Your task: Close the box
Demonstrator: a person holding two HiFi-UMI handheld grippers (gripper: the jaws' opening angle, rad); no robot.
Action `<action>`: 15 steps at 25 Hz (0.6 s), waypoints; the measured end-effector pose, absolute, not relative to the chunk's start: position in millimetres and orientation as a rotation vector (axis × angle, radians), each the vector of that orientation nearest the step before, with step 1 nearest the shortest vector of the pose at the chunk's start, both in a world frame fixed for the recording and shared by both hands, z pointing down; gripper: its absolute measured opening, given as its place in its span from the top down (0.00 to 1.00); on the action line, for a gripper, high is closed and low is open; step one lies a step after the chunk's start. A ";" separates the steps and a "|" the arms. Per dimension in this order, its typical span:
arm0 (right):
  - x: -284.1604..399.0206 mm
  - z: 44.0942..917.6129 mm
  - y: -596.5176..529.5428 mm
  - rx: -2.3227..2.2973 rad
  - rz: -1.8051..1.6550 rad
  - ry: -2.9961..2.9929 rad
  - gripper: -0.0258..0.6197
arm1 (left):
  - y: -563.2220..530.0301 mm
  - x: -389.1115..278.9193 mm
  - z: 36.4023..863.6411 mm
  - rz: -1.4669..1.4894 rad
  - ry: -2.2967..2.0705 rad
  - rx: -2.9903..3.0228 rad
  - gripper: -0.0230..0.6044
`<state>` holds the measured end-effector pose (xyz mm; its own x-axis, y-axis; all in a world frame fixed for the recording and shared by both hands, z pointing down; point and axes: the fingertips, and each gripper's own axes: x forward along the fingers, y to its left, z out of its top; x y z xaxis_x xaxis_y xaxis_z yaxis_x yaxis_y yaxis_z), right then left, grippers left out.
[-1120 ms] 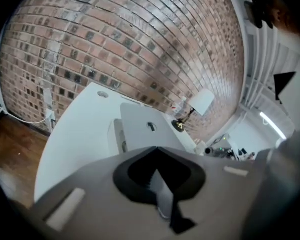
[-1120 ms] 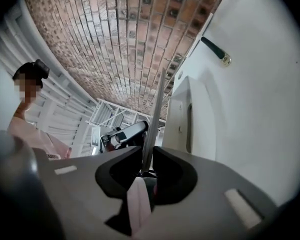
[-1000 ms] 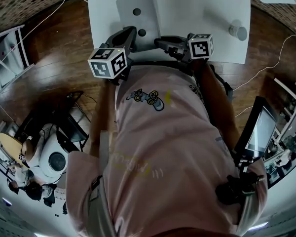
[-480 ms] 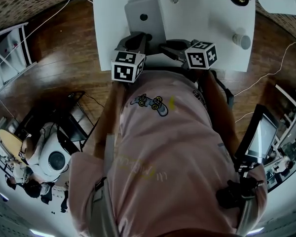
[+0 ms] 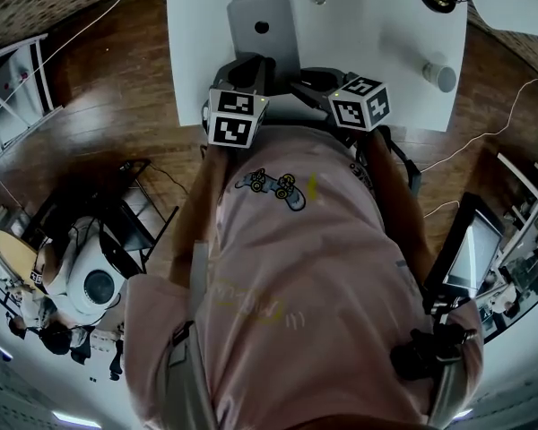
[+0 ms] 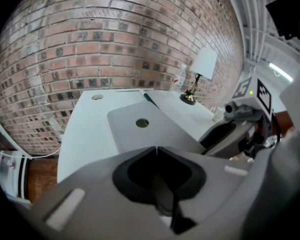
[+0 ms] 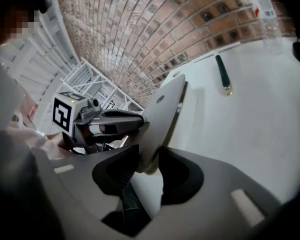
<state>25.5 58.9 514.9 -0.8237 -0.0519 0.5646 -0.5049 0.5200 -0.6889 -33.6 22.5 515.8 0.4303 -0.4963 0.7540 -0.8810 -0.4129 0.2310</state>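
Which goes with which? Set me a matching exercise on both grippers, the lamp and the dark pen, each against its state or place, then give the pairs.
Things:
1. left gripper
2. right gripper
3. lamp
4. dark pen

States and places:
A. lies flat on the white table
B. jaws shut, nothing between them
C. white shade, stands at the table's far corner
D. jaws apart, with the edge of the box lid between them

Pairs: 1-B, 2-D, 3-C, 4-A. The right gripper's jaws have just been opening.
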 end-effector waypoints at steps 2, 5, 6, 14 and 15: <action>26.5 515.4 57.4 0.452 1.123 -2.317 0.77 | 21.6 -37.7 518.5 0.803 -1.163 2.039 0.93; 29.5 524.9 65.3 0.381 0.843 -2.299 0.63 | 21.2 -40.4 520.3 0.804 -1.167 2.007 0.96; 30.2 528.3 69.2 0.354 0.775 -2.284 0.61 | 21.8 -38.7 518.4 0.787 -1.162 2.000 0.96; 21.6 539.2 92.5 0.185 0.385 -2.137 0.59 | 26.1 -50.1 512.7 0.695 -1.189 1.967 0.96; 20.2 540.7 95.7 0.158 0.356 -2.127 0.59 | 25.3 -51.7 510.5 0.663 -1.194 1.966 0.96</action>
<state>20.2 95.7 540.7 -0.5497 0.0251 0.8350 -0.2484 0.9494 -0.1921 -51.7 25.3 510.5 0.4359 -0.5218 0.7333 -0.8983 -0.3018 0.3193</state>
